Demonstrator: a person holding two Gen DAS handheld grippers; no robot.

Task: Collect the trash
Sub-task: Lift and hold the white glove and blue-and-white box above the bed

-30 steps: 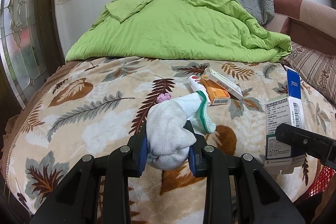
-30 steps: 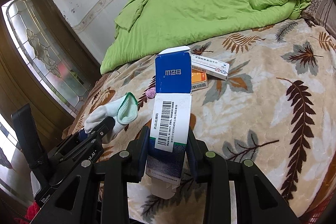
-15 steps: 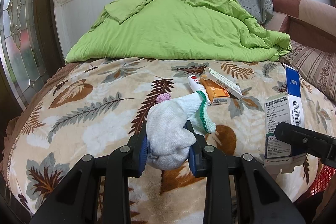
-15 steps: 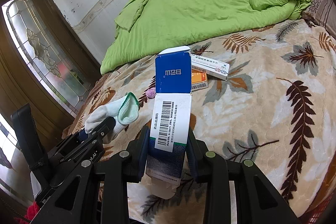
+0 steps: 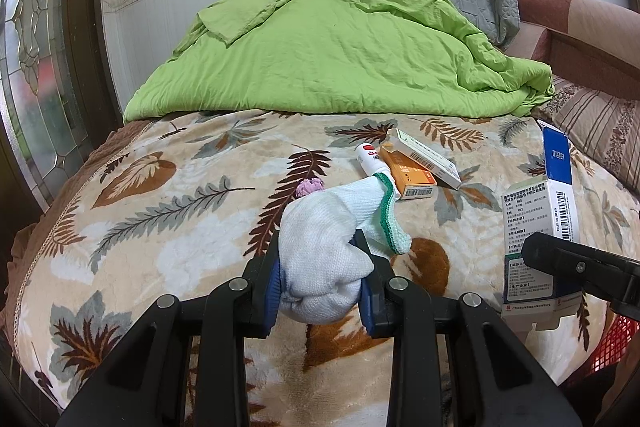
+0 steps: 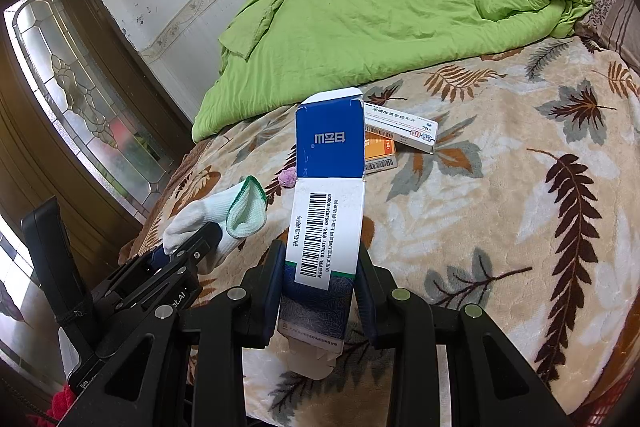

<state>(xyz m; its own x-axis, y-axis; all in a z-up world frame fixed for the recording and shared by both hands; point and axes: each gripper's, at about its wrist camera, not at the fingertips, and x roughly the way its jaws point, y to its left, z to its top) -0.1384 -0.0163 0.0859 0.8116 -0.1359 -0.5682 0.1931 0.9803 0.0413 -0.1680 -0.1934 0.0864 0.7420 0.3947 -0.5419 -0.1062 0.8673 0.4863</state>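
Right wrist: right claw [image 6: 318, 291] grips blue carton [image 6: 326, 203], long axis pointing forward.

Soft, even daylight fills both views, seemingly from the leaded glass door panel [image 6: 80, 99] on the left, which glows pale and slightly blown out. The crumpled lime-green quilt [image 5: 332, 51] at the far side is brightly lit, with gentle shading in its folds. Shadows on the leaf-patterned plush blanket [image 5: 160, 211] are faint and diffuse. Focus is sharp from near to far; barcode print reads clearly. Fisheye distortion bends the wall border and door frame, and the corners fall to black.
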